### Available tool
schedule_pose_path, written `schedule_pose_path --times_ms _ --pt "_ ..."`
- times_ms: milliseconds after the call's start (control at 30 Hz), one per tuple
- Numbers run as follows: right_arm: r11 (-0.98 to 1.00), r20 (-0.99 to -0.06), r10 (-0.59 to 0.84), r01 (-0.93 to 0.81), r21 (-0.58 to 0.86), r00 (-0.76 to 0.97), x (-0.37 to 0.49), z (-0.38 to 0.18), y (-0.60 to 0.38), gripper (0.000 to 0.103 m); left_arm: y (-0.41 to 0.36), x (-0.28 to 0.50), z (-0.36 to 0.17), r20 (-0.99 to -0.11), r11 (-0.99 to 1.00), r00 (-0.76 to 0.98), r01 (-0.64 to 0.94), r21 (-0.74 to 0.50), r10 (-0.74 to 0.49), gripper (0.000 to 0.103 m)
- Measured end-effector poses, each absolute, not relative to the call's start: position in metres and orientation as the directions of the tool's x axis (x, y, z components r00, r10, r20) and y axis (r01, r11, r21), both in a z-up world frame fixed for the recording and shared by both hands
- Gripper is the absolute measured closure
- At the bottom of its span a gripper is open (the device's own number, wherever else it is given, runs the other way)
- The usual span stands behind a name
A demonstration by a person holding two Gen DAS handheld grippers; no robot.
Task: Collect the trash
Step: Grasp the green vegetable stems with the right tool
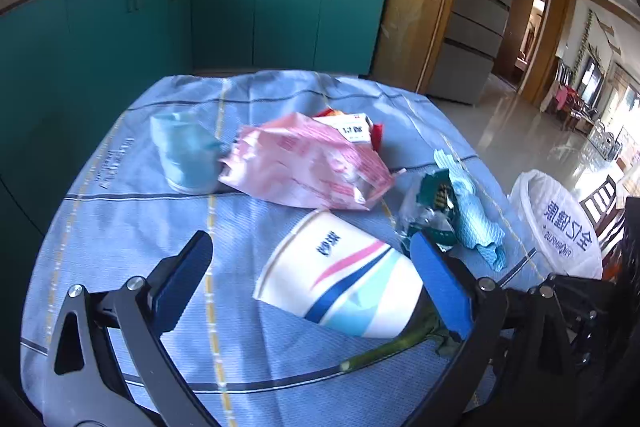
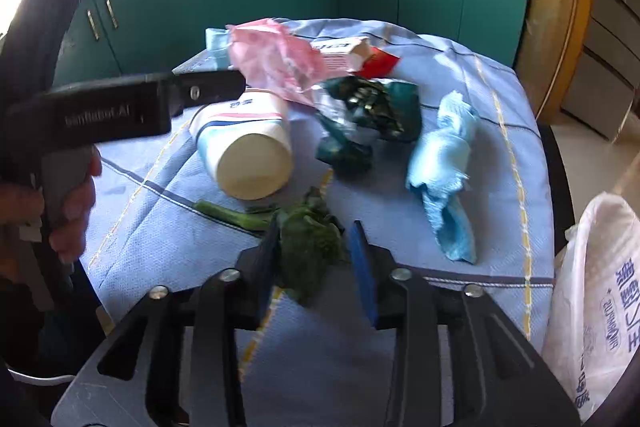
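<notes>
A wilted green vegetable scrap (image 2: 310, 251) is lying low in the centre of the right wrist view, between the fingers of the right gripper (image 2: 316, 251); whether the pads are pressing it is unclear. A toppled paper cup (image 1: 344, 287) is sitting between the wide-open fingers of the left gripper (image 1: 316, 267), ungripped. Pink wrapper (image 1: 308, 167) and blue rag (image 2: 448, 163) are lying on the blue tablecloth (image 1: 120, 227). A white bin bag (image 2: 600, 299) is hanging at lower right.
</notes>
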State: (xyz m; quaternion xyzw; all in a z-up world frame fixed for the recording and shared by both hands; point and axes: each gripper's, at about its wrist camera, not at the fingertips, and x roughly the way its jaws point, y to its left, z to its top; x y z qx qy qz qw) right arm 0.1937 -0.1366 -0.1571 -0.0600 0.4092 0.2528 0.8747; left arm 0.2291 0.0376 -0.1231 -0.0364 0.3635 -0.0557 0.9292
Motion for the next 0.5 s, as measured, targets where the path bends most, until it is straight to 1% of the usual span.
schedule_pose_path --times_ms 33,67,100,200,367,433,500 --pt "0.865 -0.746 0.396 -0.489 0.109 0.535 0.195 -0.158 -0.137 0.046 0.035 0.232 -0.126 -0.679 0.991 0.722 0.081 -0.107 -0.132 0.004" --pt "0.864 -0.746 0.398 -0.492 0.109 0.534 0.198 -0.158 -0.136 0.037 0.034 0.234 -0.128 -0.684 0.991 0.718 0.081 -0.104 -0.131 0.004" --pt "0.857 -0.746 0.403 -0.504 0.105 0.530 0.199 -0.159 -0.131 0.032 0.033 0.236 -0.130 -0.690 0.992 0.713 0.082 -0.099 -0.128 0.004" --pt "0.839 -0.749 0.420 -0.535 0.104 0.512 0.204 -0.163 -0.118 0.029 0.032 0.240 -0.135 -0.700 0.993 0.705 0.076 -0.090 -0.118 0.004" --pt "0.824 -0.762 0.424 -0.558 0.100 0.490 0.219 -0.173 -0.098 0.029 0.039 0.242 -0.137 -0.700 0.994 0.705 0.064 -0.093 -0.111 0.004" --pt "0.815 -0.760 0.442 -0.567 0.118 0.477 0.220 -0.172 -0.097 0.039 0.043 0.241 -0.136 -0.698 0.994 0.707 0.057 -0.097 -0.109 0.004" --pt "0.816 -0.757 0.444 -0.566 0.120 0.479 0.217 -0.170 -0.099 0.051 0.044 0.241 -0.135 -0.694 0.994 0.712 0.052 -0.101 -0.108 0.004"
